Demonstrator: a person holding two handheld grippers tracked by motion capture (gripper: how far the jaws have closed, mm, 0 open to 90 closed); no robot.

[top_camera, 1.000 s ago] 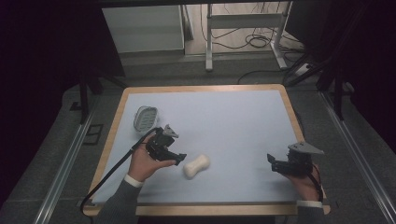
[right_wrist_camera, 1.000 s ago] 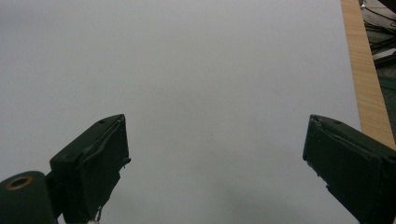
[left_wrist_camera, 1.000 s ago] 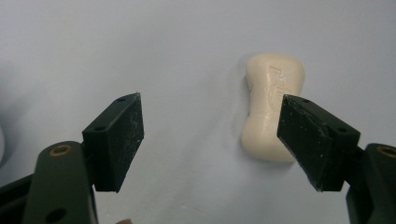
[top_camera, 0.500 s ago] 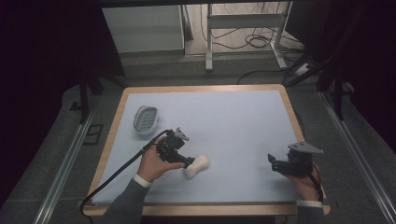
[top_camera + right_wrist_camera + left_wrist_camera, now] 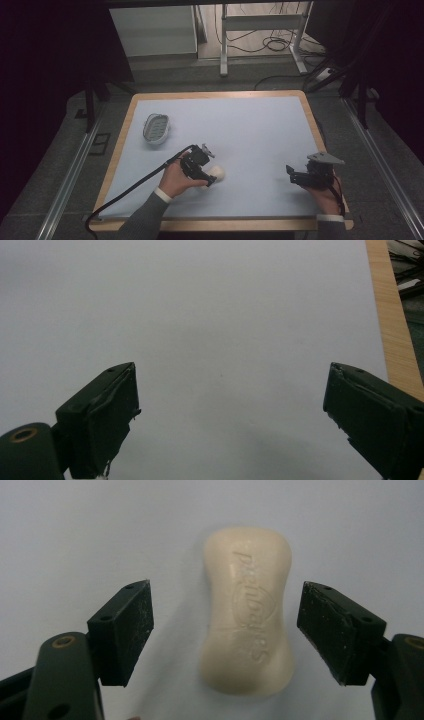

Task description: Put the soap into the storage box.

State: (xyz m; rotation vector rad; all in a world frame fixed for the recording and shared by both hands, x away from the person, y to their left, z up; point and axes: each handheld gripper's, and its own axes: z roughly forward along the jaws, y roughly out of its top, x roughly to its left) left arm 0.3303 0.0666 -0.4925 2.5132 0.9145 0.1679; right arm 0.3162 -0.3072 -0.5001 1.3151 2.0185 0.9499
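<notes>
A cream bar of soap [image 5: 246,611] with embossed lettering lies flat on the pale blue mat, seen in the high view as soap [image 5: 218,173]. My left gripper [image 5: 206,176] hovers right over it, open, with one jaw on each side of the bar and not touching it; in the left gripper view the left gripper [image 5: 227,630] straddles the soap. An oval grey soap dish [image 5: 156,128] sits at the far left of the mat. My right gripper [image 5: 291,175] is open near the front right, and in the right gripper view the right gripper [image 5: 230,415] holds nothing.
The mat covers a wooden-edged table [image 5: 310,112]. The table's wooden rim [image 5: 392,325] runs along the right of the right gripper view. A black cable [image 5: 130,190] trails from the left gripper off the front left corner. Metal frame legs [image 5: 224,40] stand beyond the table.
My left hand has moved right and toward the front, bringing its open jaws from beside the soap to over it. The right gripper has stayed put.
</notes>
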